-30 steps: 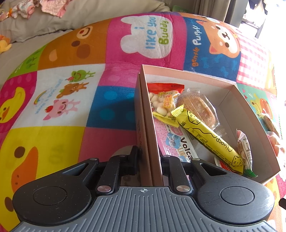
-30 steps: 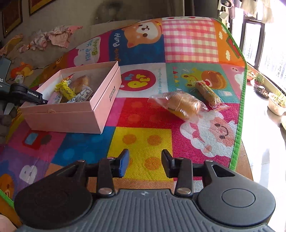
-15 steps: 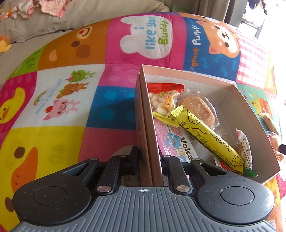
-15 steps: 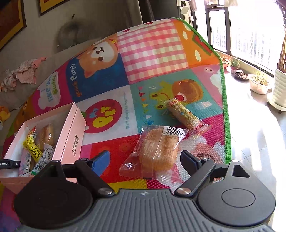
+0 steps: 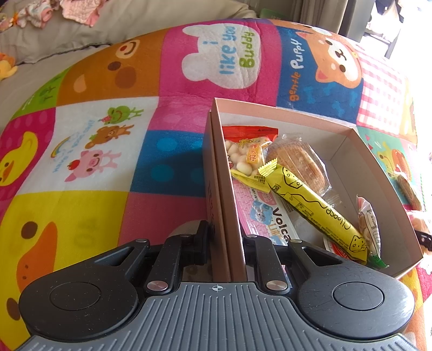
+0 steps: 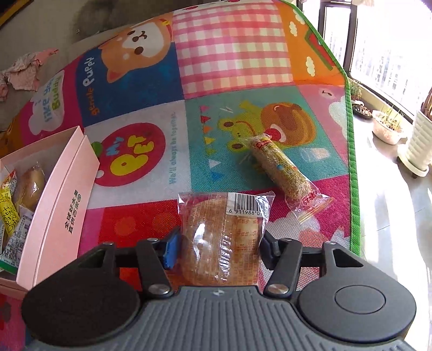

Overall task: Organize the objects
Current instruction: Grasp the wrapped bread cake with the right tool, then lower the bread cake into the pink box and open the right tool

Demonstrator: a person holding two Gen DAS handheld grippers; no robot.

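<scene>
My left gripper [image 5: 226,232] is shut on the near left wall of the open pink box [image 5: 283,113], one finger outside and one inside. Several snacks lie in that box, among them a yellow bar [image 5: 316,205], a red bag of white nuts [image 5: 248,151] and a wrapped cake [image 5: 299,162]. In the right wrist view a clear-wrapped round cake [image 6: 216,216] lies on the mat between the fingers of my right gripper [image 6: 218,248]. Its jaws are closing, and both pads touch the wrapper's sides. A wrapped sesame bar [image 6: 278,167] lies just beyond it. The pink box [image 6: 64,199] stands to the left.
Everything rests on a colourful cartoon play mat [image 6: 232,54] whose green edge [image 6: 353,172] runs along the right. Past that edge are a tiled floor and plant pots [image 6: 388,127] by a window. Crumpled clothes [image 5: 75,8] lie on the grey cushion behind the mat.
My right gripper swung right from the box to the wrapped cake, opened wide around it, and has narrowed onto its sides. The left gripper and the box have not moved.
</scene>
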